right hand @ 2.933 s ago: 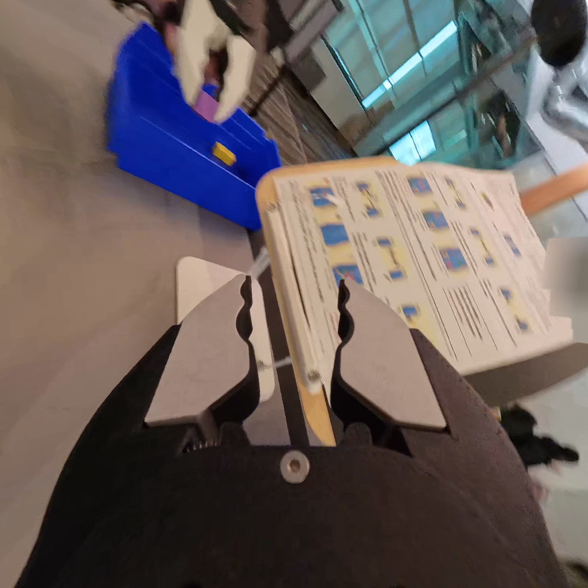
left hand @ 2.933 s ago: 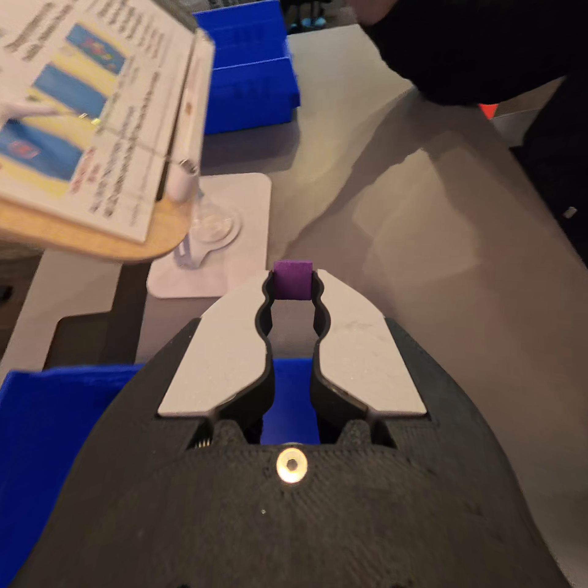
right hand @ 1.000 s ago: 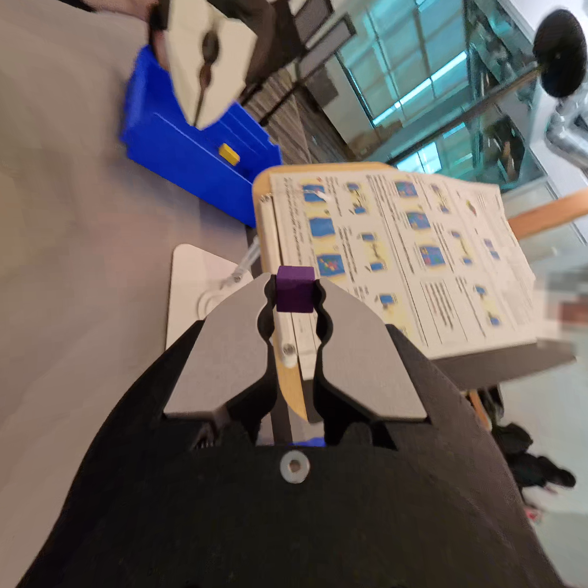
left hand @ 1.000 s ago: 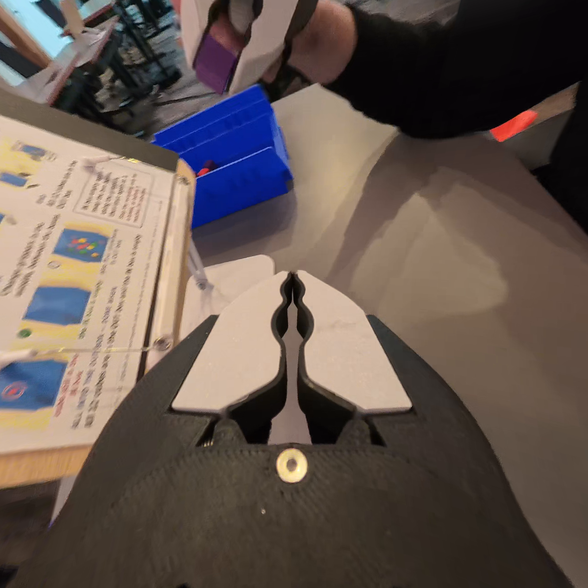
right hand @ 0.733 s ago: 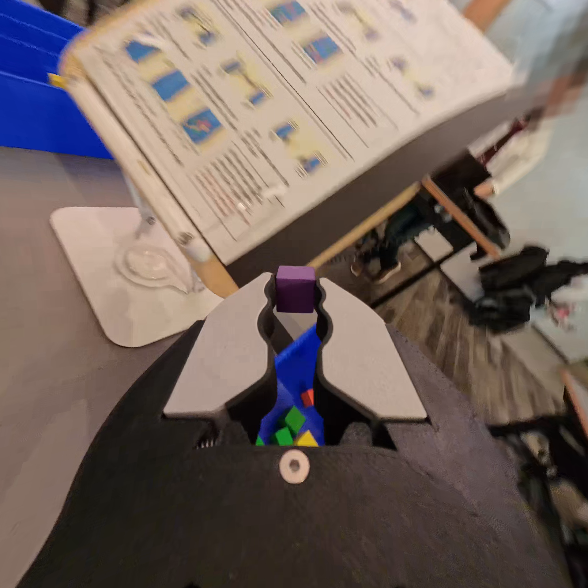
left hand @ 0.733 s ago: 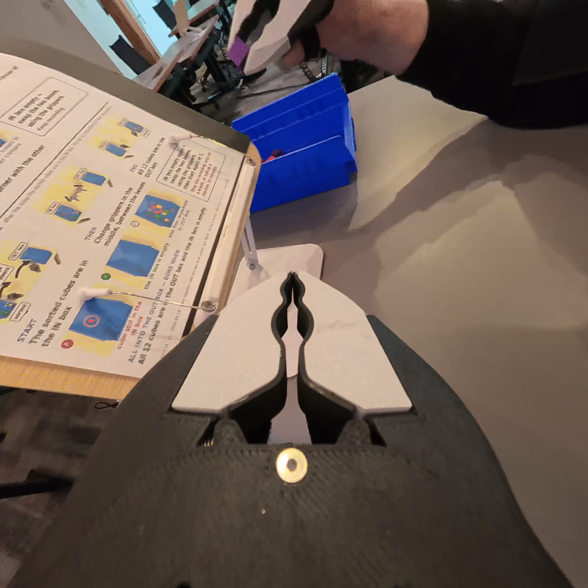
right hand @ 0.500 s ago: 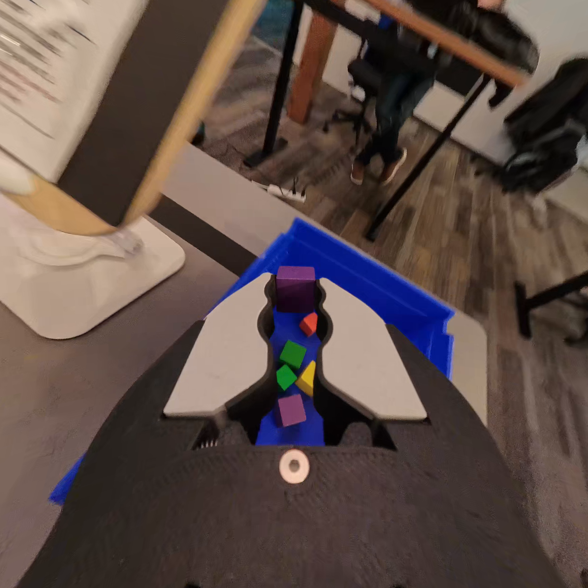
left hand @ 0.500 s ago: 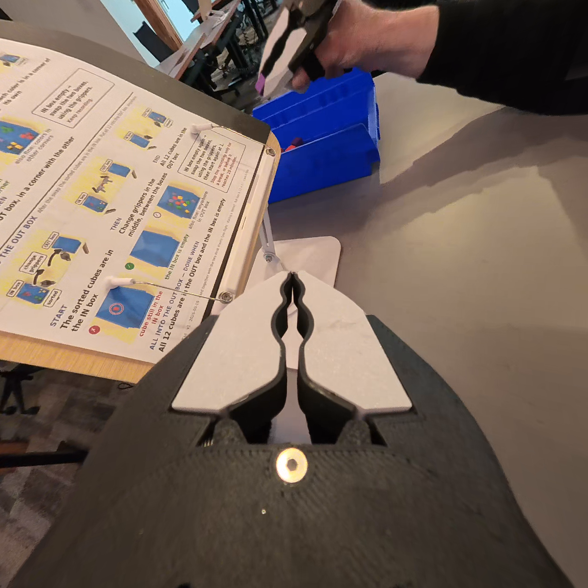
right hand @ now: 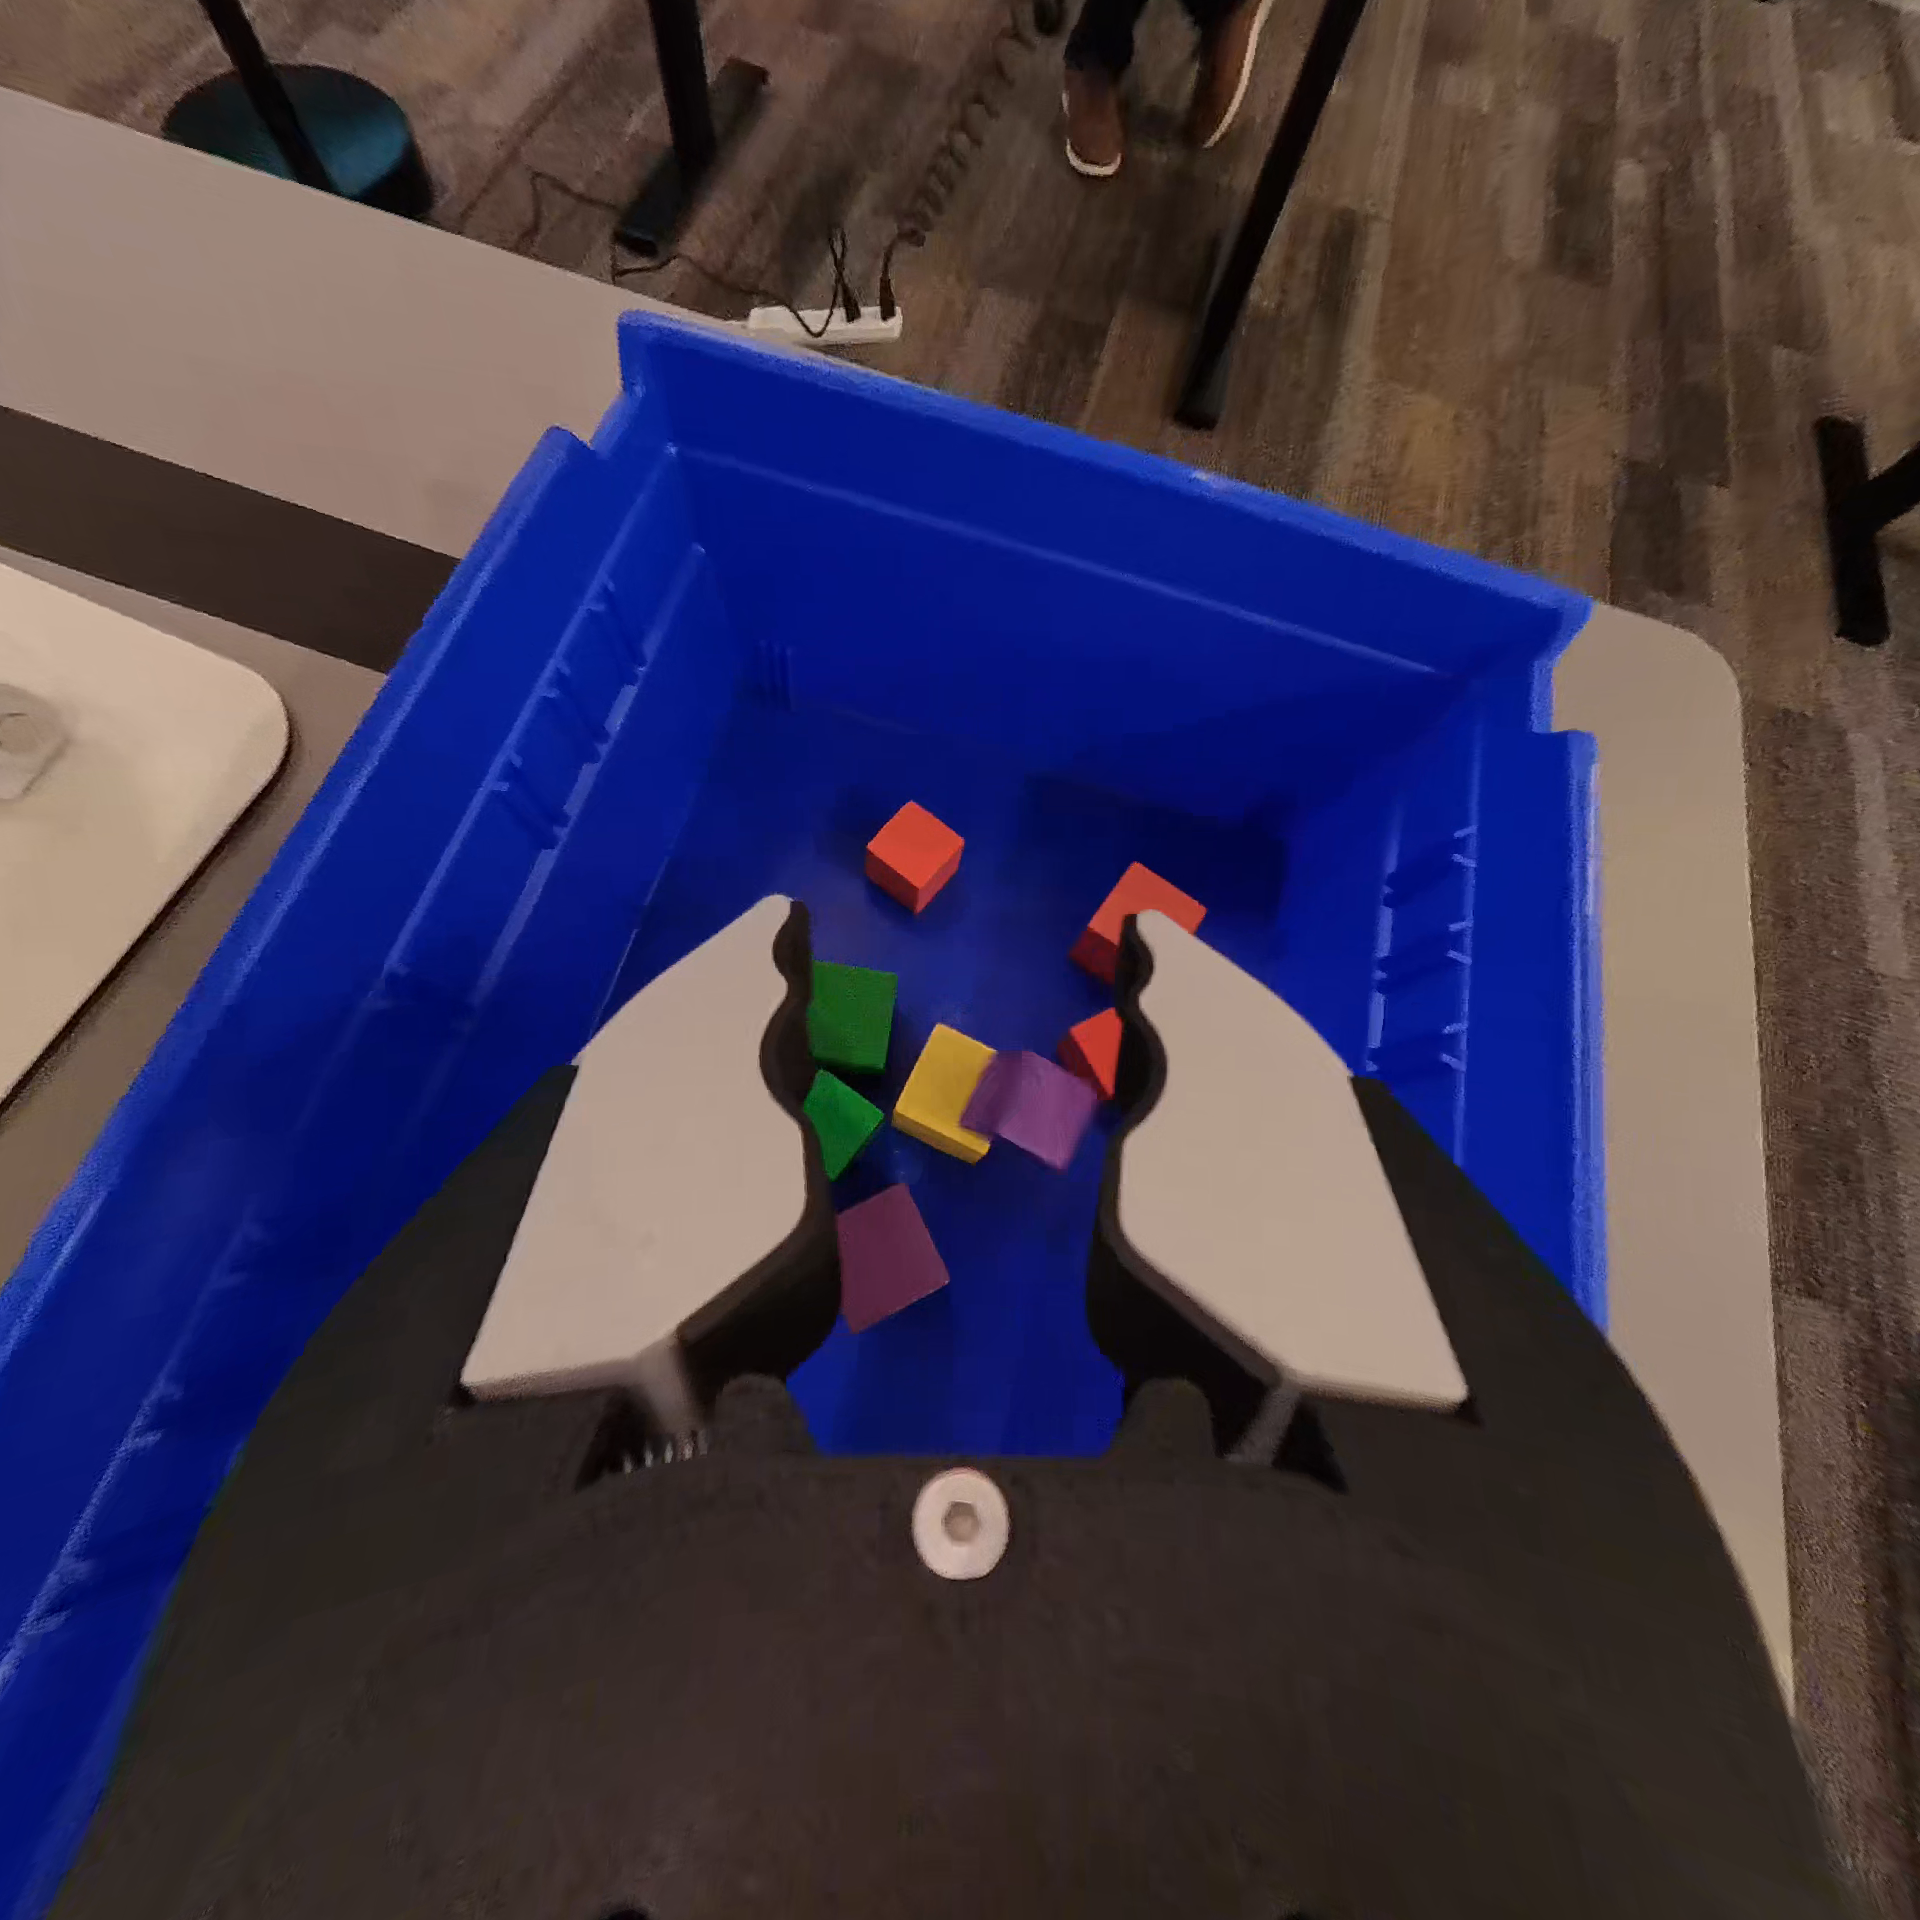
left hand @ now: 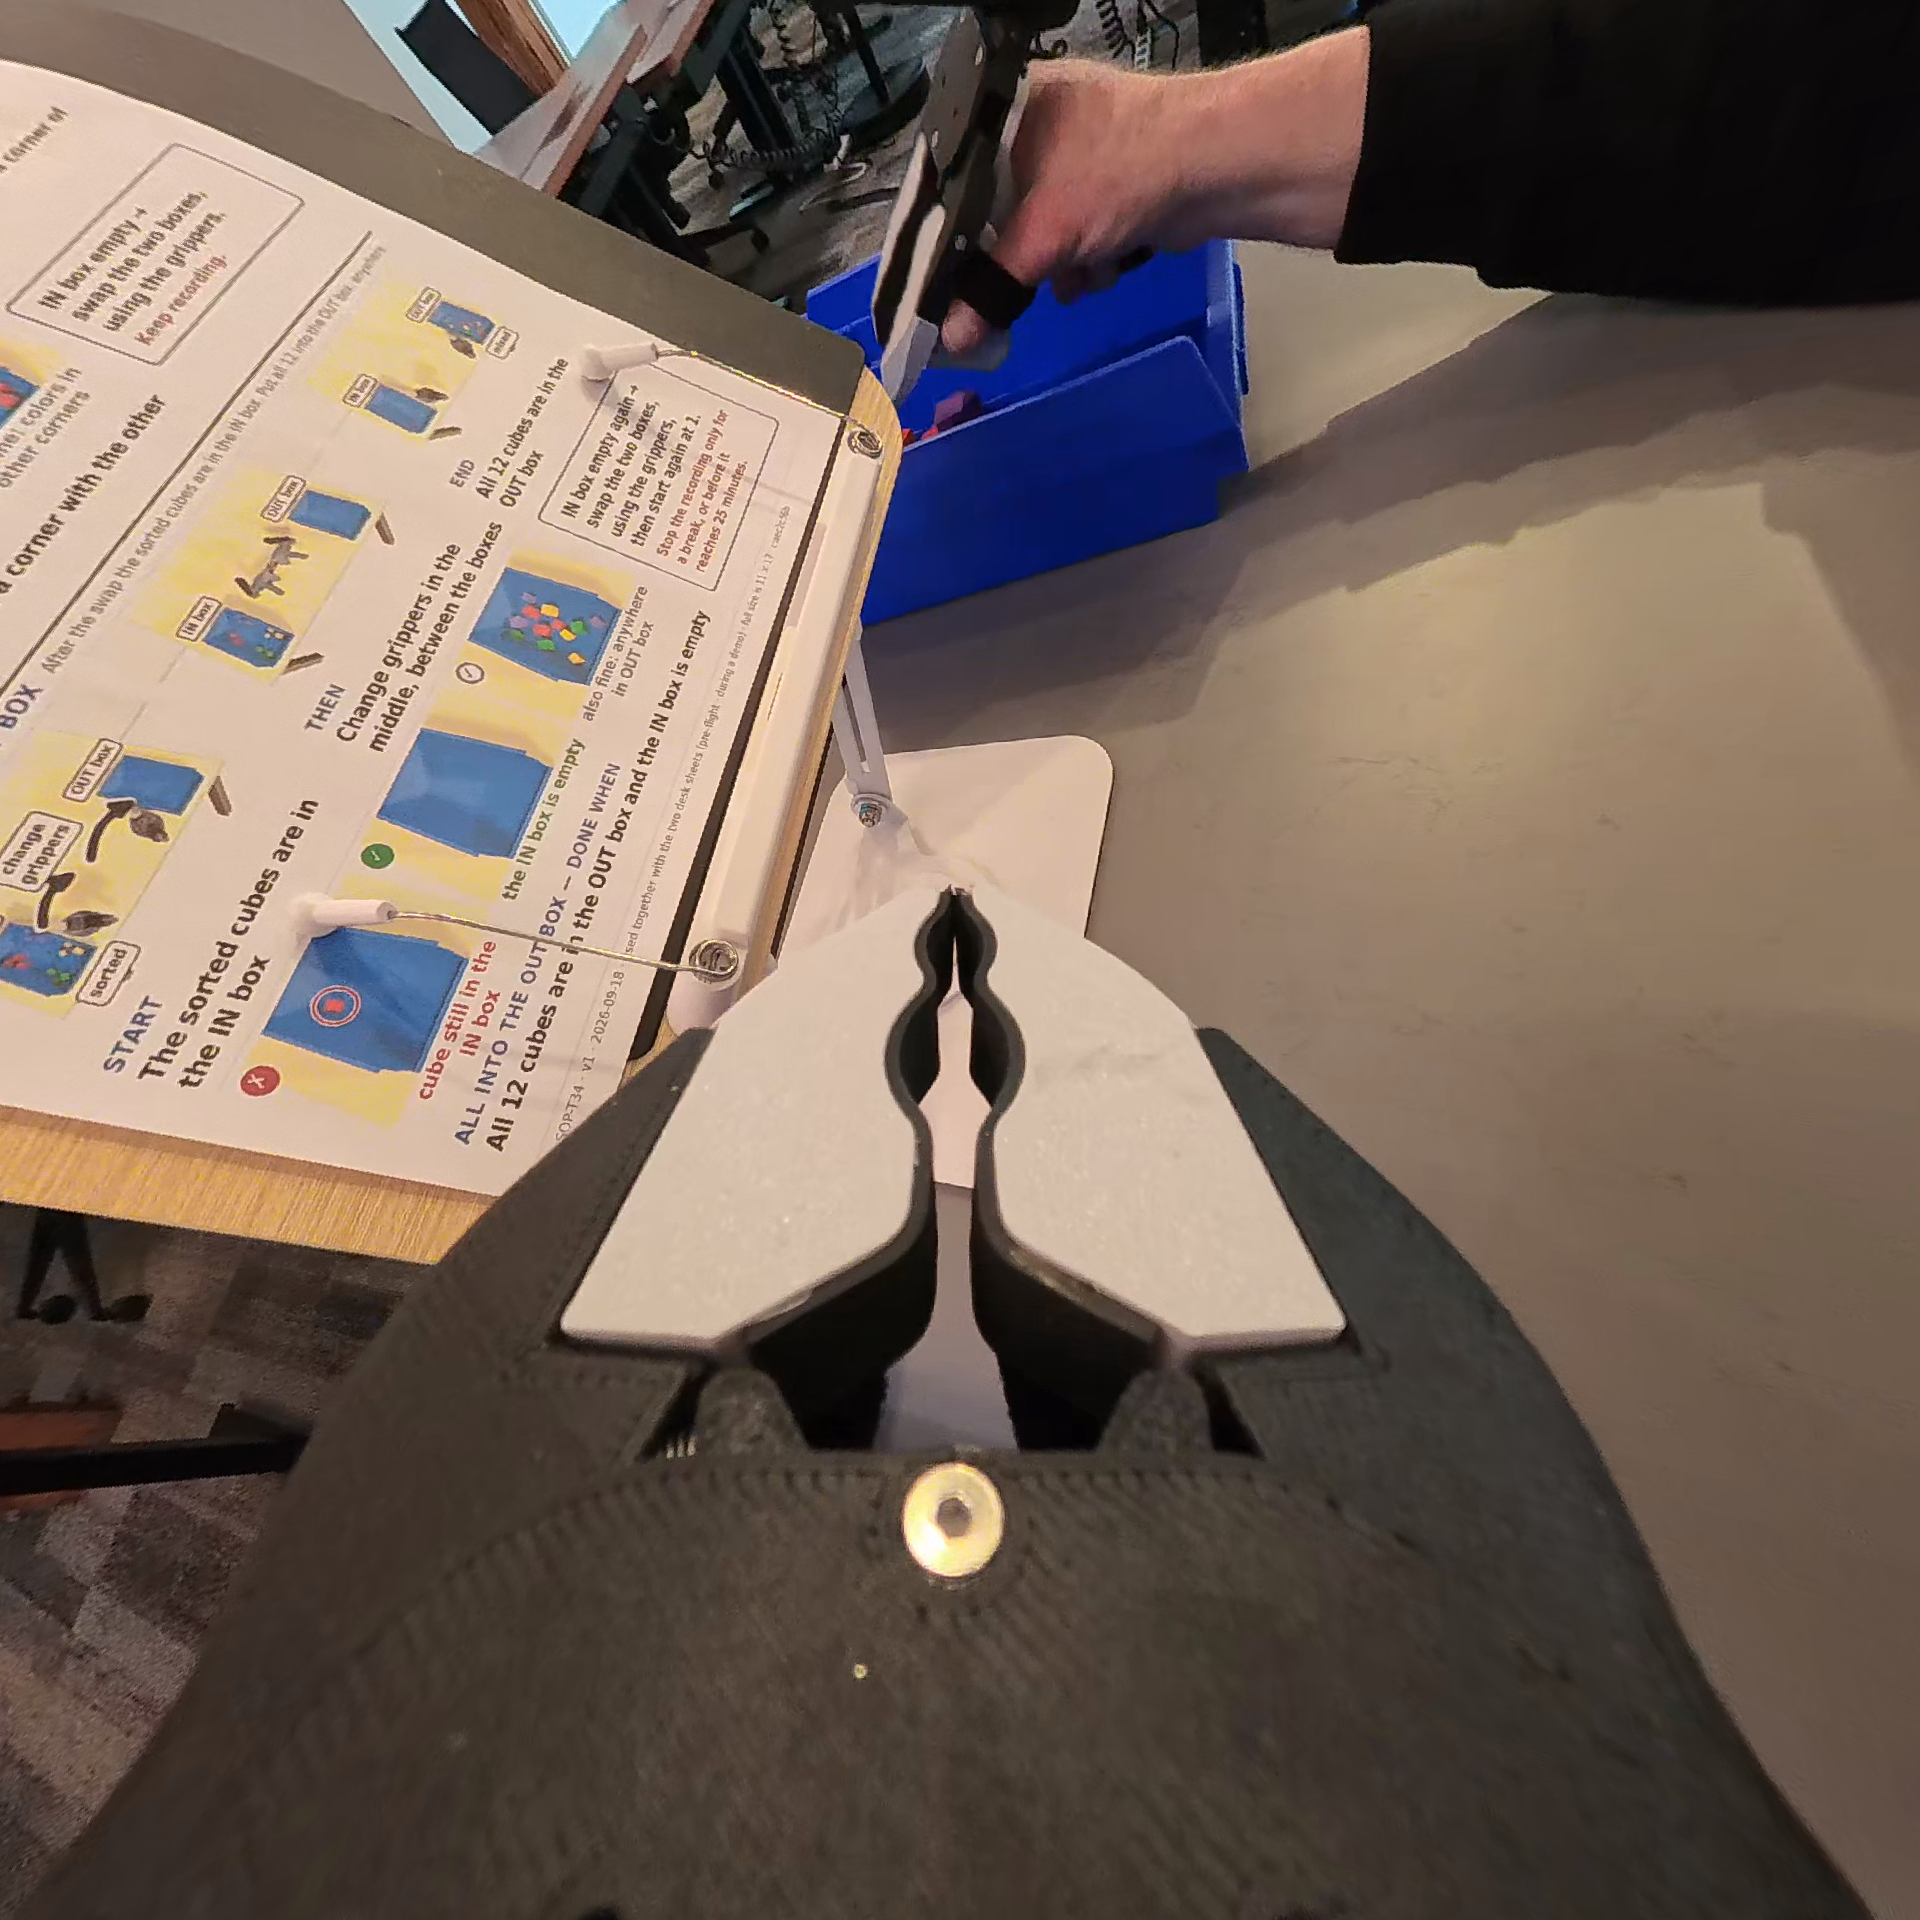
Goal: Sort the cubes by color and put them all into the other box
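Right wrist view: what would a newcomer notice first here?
The coloured cubes scattered on the floor of the blue box: three red, two green, one yellow, two purple. The right gripper hangs open above them, one purple cube overlapping the yellow one. The left gripper is shut, empty.

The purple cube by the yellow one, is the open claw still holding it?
Apart. The right wrist view shows the right gripper wide open, blue floor showing between both fingers and the purple cube.
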